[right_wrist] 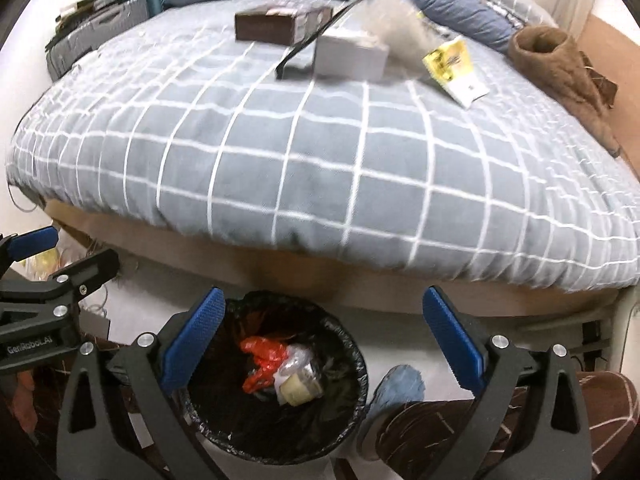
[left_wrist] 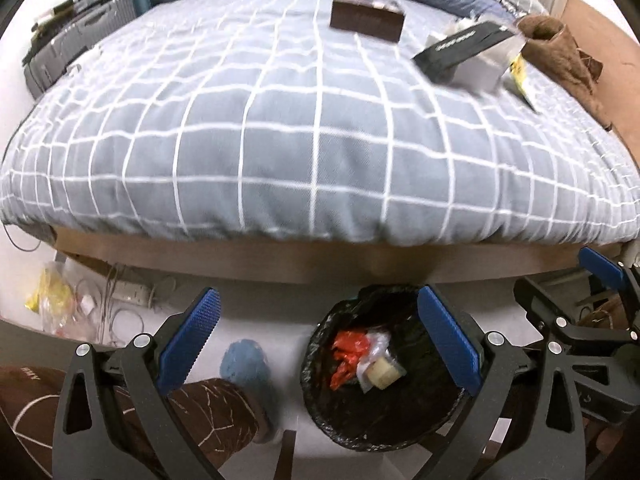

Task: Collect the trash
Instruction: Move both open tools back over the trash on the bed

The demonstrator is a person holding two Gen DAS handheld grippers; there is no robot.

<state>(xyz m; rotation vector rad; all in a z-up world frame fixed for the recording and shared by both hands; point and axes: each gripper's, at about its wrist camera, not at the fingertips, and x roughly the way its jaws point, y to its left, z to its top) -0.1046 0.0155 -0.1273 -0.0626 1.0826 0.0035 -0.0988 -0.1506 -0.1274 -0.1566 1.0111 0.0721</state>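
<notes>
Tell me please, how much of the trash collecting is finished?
Done: red wrapper and clear packet lie in the bin. In hand: nothing; left gripper and right gripper are open. Left: yellow packet and boxes on the bed.

The left gripper (right_wrist: 28, 276) body reads "GenRobot.AI".

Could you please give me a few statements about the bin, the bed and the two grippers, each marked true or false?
1. The bin is lined with a black bag. True.
2. The bin is empty. False: red plastic and a clear wrapper lie in it.
3. The right gripper is clamped on a piece of trash. False: its jaws are wide open with nothing between them.
4. A dark brown box lies on the checked bedcover. True.
5. The left gripper is open. True.
</notes>
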